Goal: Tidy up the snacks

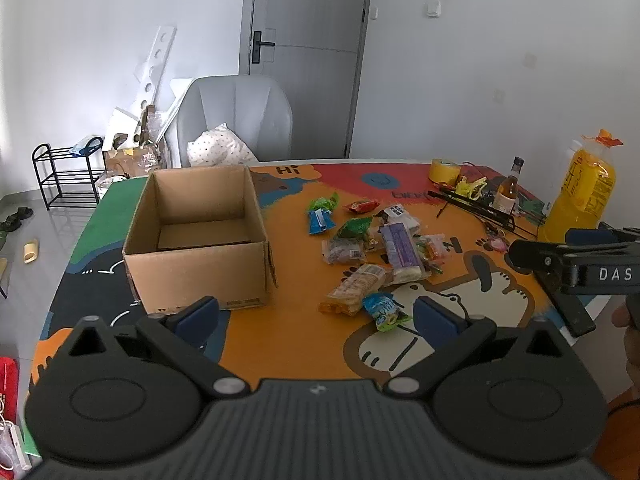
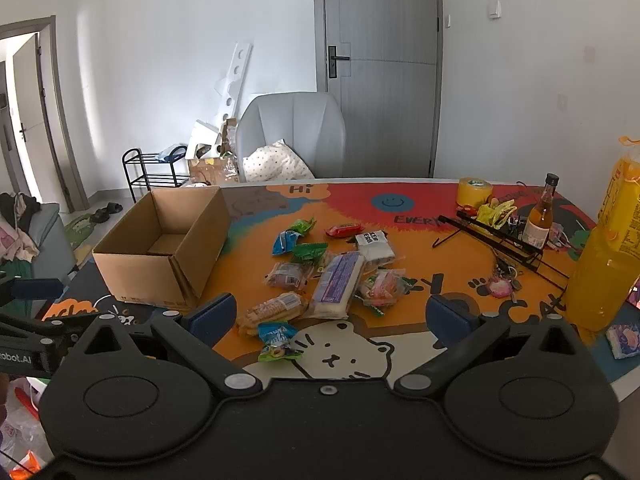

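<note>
I am holding both grippers over the near edge of the table, each with its jaws spread wide and nothing between them. The landmark here is the box, standing open and empty on the mat.

My left gripper is sitting just in front of the box's near right corner; my right gripper is hovering further to the right of the box, facing the snack pile head-on. The nearest piece, a small blue packet, is lying just ahead between the right gripper's fingers, so I judge the right hand the nearer one for it. Behind it a biscuit pack is lying crosswise, its long axis running left to right, and a white-and-purple pack is pointing away from me.

Further right of the box stand a small bottle and a juice jug; I cannot read their labels. The mat is reading "Hi" and "EVERY"; the right gripper's arm, seen from the left, "DAS".
</note>
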`<state>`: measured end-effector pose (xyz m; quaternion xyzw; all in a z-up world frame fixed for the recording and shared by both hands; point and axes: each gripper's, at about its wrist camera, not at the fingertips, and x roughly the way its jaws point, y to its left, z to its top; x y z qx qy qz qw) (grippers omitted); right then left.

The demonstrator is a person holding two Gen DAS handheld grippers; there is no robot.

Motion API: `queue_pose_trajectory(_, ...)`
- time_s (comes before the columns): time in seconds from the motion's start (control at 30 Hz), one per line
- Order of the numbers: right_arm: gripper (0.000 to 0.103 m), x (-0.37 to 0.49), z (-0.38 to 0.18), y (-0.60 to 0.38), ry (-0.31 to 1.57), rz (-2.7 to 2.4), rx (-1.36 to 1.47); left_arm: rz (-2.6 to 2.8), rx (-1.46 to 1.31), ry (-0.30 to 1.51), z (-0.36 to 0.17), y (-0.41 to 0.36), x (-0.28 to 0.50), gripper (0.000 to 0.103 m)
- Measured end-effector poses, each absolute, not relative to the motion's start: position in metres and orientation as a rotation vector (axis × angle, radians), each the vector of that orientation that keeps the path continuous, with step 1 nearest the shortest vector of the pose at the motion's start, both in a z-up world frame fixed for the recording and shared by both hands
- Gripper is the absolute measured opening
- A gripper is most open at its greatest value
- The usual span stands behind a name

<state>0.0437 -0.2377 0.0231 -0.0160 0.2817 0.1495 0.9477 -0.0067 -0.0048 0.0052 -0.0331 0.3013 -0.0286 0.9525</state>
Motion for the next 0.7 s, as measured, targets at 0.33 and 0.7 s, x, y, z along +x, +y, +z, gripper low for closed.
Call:
queue_pose_trajectory(0.33,0.103,0.0432,0.0244,-0.2404,0.571,0.303,-0.034,-0.062,-0.063,0.607,0.0082,-0.0031,-0.0083,0.103)
queue_pose_trajectory(0.7,0.103,0.0452,0.0244,-0.2410,0.577,0.313,-0.029,-0.072,-0.054,0.604,0.0094,-0.0063,-0.0089,0.103)
